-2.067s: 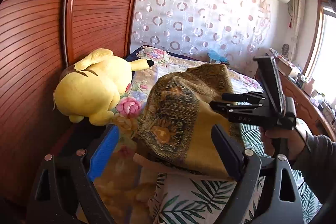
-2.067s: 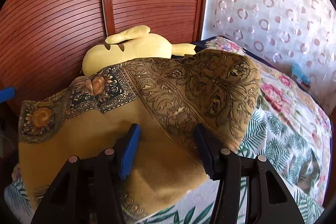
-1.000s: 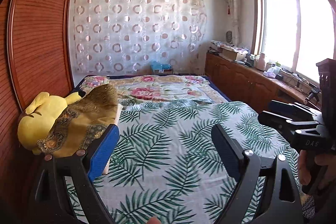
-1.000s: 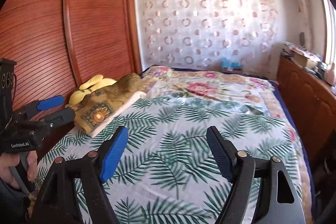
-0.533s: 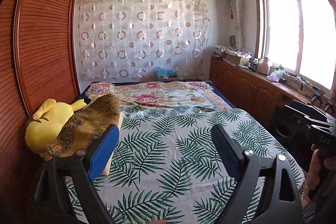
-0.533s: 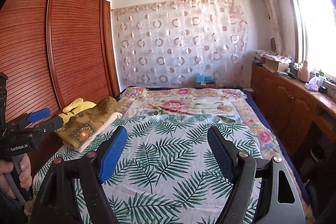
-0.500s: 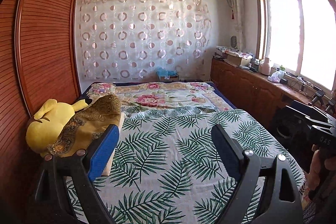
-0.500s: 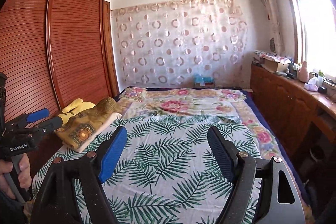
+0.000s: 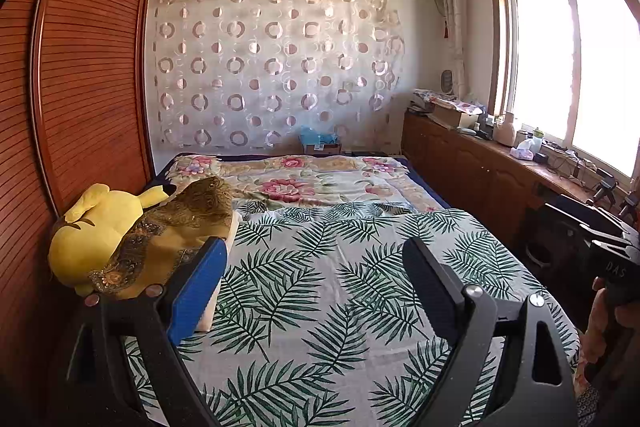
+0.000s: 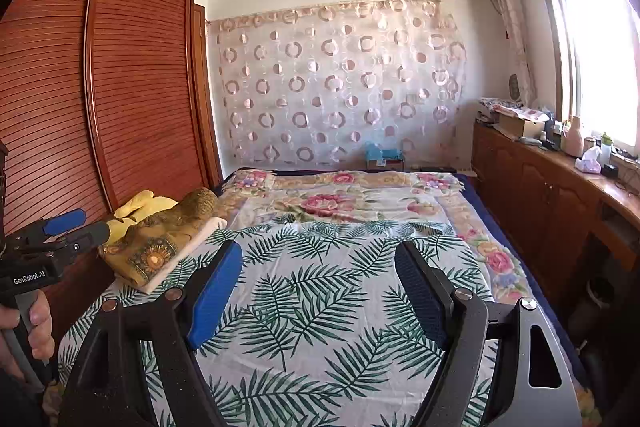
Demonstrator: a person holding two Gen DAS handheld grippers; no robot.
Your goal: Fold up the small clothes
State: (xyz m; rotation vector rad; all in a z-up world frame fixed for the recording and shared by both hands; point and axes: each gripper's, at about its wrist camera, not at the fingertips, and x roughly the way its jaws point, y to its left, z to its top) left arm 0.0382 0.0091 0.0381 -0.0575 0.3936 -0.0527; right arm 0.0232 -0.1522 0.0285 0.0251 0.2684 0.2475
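Left wrist view: the left tool gapes, holding nothing; the folded cloth rests mid-left against a yellow plush toy, so folding looks finished.

Right wrist view: the right tool likewise gapes empty; the other handle at left reads "GenRobot.AI".

A white bedsheet bears green palm fronds. Beyond it lies a cream quilt with pink flowers. The folded scarf is mustard yellow with dark ornate borders, beside a bright yellow plush toy. The curtain is sheer white with pinkish rings. The wardrobe is reddish-brown, slatted.
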